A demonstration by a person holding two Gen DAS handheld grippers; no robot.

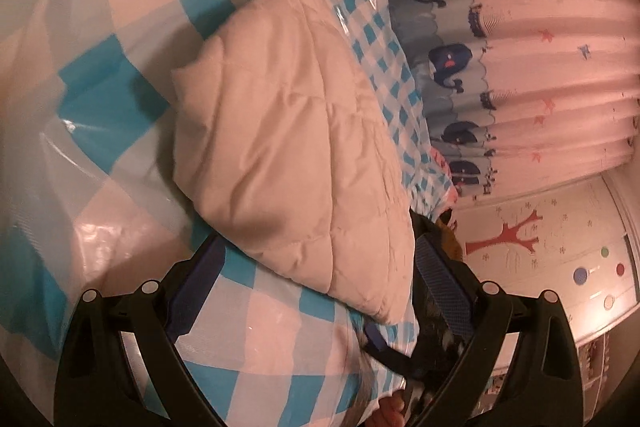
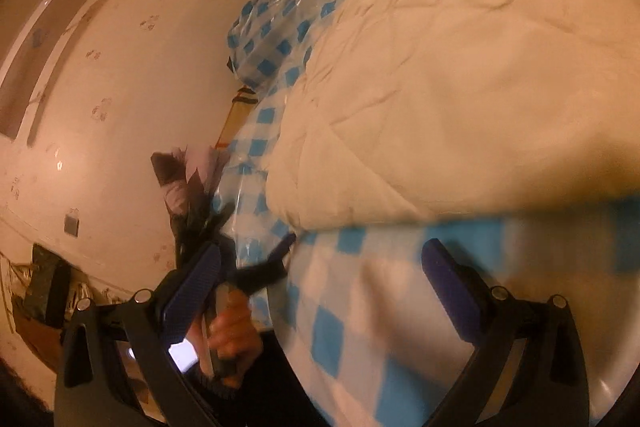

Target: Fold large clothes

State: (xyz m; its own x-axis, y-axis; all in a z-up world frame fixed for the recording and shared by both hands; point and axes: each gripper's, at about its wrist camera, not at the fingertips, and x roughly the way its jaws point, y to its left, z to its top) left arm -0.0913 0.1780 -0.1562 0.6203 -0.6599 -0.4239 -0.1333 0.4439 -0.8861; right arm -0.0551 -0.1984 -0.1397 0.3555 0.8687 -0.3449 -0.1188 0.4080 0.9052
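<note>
A cream quilted garment point(image 1: 288, 131) lies folded on a blue-and-white checked sheet point(image 1: 100, 87) under clear plastic. My left gripper point(image 1: 318, 247) is open wide, and the garment's near corner lies between its fingers point(image 1: 192, 291) without being pinched. In the right wrist view the same garment point(image 2: 460, 87) fills the upper right. My right gripper point(image 2: 322, 251) is open over the checked sheet point(image 2: 340, 307), just short of the garment's edge. A hand point(image 2: 232, 327) holds the other gripper, whose blue tip point(image 2: 286, 243) sits by the garment's corner.
A whale-print curtain point(image 1: 520, 67) hangs past the sheet's far edge. A wall with a red tree sticker point(image 1: 516, 231) stands beside it. In the right wrist view a pale wall point(image 2: 120, 67) and dark clutter point(image 2: 188, 183) lie off the sheet's left edge.
</note>
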